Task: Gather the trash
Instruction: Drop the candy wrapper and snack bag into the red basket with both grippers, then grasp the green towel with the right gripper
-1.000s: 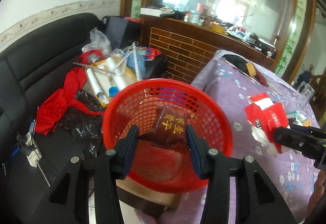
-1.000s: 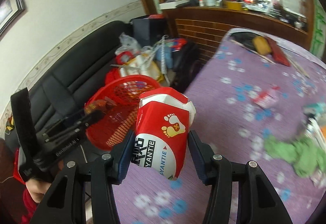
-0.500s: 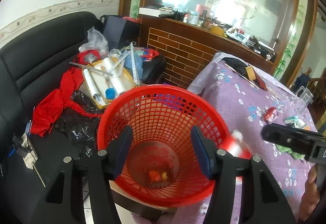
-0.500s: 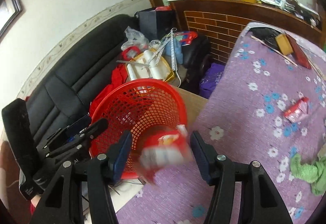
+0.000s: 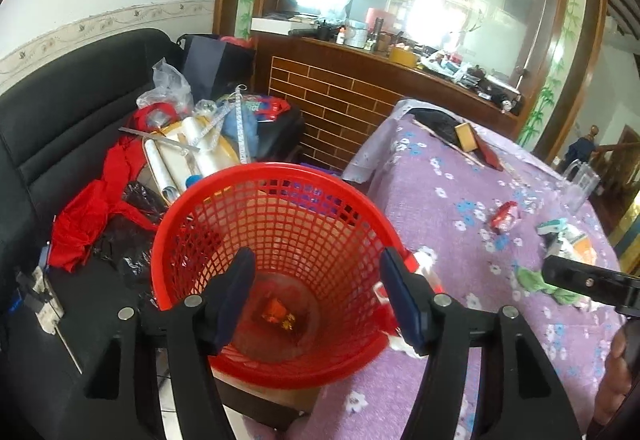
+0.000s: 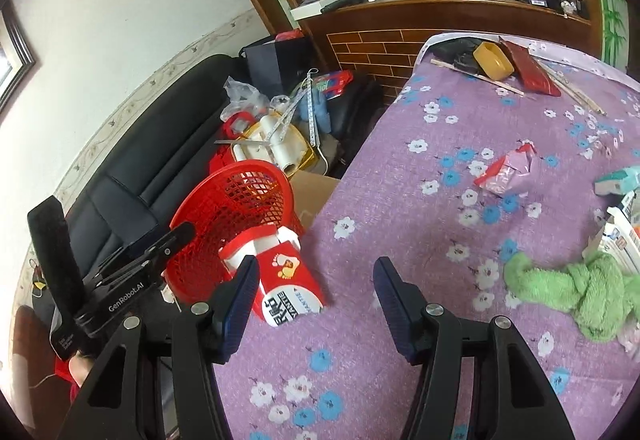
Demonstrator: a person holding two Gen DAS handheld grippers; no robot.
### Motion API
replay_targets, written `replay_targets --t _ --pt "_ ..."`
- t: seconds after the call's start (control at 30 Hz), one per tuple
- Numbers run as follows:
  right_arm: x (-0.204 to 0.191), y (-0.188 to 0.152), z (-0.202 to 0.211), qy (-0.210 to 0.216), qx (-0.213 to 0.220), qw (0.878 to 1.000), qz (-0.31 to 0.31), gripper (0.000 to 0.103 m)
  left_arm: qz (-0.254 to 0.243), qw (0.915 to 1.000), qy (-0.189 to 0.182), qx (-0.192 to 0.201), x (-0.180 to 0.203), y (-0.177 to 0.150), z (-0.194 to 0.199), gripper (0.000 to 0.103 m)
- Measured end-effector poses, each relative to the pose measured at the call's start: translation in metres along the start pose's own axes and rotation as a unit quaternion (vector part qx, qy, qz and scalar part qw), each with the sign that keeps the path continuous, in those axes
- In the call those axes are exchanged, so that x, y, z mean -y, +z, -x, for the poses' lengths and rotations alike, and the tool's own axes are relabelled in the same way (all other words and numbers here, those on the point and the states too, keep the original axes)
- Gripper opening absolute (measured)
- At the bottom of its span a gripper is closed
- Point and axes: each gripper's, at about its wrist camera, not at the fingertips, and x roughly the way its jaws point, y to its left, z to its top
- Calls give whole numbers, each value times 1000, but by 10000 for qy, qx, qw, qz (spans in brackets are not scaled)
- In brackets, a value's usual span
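Beside the red basket, red carton apparently tabletop, just left of spread, empty right jaws.

We see a black sofa at left, heaped with a red cloth and plastic rolls; a brick-patterned wooden counter stands beyond.

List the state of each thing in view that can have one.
Left hand-held gripper: open, empty.
Right hand-held gripper: open, empty.
Basket: upright, one wrapper at the bottom.
Red pack: on the table edge, against the basket's outside.
Green cloth: crumpled on the table.
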Motion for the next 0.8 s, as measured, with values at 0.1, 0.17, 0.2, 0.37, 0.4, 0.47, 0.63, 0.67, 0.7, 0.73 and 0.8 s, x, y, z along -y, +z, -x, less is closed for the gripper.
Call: replay_targets --t 0.1,0.17,0.2,0.37,0.4,0.47,0.63,0.67,0.7,0.73,0.8 --pt "5 -4 3 10 22 10000 -66 64 -83 9999 -112 -39 5 -4 4 64" --pt "11 -6 5 18 23 9998 -180 64 -149 9996 -210 -105 12 -8 4 64" --pt "14 -8 6 15 25 9998 -220 64 -204 9993 -280 -143 17 -10 4 64" --pt "42 -17 26 -231 152 9989 -369 64 -527 9968 -561 -200 54 -17 3 64" --pt "48 -17 31 -318 199 9986 -378 64 -632 9956 -650 -218 66 -18 3 64" --pt "67 -15 40 -545 274 9972 -431 64 -823 9933 -782 -226 85 -21 4 64" --pt "137 -2 45 -1068 176 9916 -706 66 -1203 9869 -1045 -262 132 -29 6 64" --pt "151 0 42 -1082 112 9912 -749 66 -1237 9860 -1079 -281 136 -30 6 64" --pt "159 1 42 -1019 136 9918 -765 66 -1288 9848 -1118 -320 145 -31 4 64" --pt "165 2 42 -957 141 9925 -742 66 -1337 9838 -1139 -354 154 -32 3 64" --pt "167 3 47 -1015 137 9925 -672 66 -1453 9816 -1173 -391 166 -33 0 64"
